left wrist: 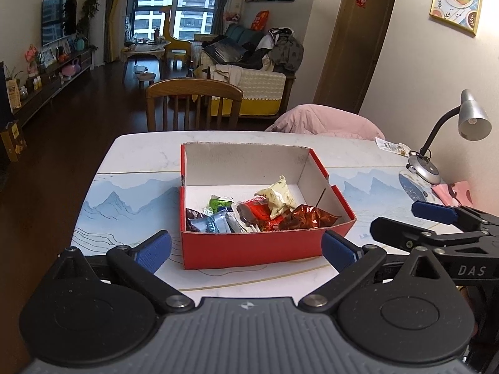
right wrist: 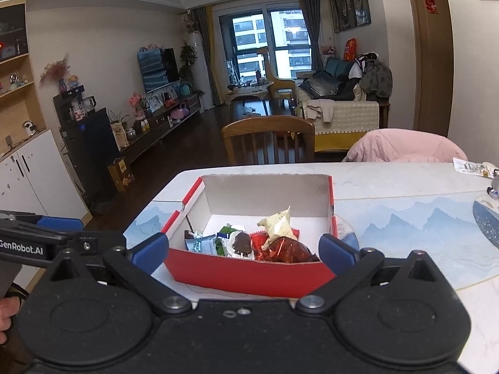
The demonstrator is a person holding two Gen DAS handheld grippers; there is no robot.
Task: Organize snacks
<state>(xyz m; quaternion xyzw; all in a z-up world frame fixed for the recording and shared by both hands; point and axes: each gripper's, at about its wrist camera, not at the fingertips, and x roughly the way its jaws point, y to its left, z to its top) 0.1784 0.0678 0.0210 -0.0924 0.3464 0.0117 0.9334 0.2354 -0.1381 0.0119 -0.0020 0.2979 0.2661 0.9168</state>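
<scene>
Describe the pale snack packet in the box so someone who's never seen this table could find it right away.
On the marble table sits an open red box with white inner walls. Among the snacks heaped at its near end, the cream packet with green print lies on top. It is the only pale, puffy one, above a shiny reddish-brown wrapper.

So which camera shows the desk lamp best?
The left wrist view: the lamp appears whole there, with shade, bent neck and base on the table. The right wrist view shows only a sliver of its base at the right edge.
</scene>
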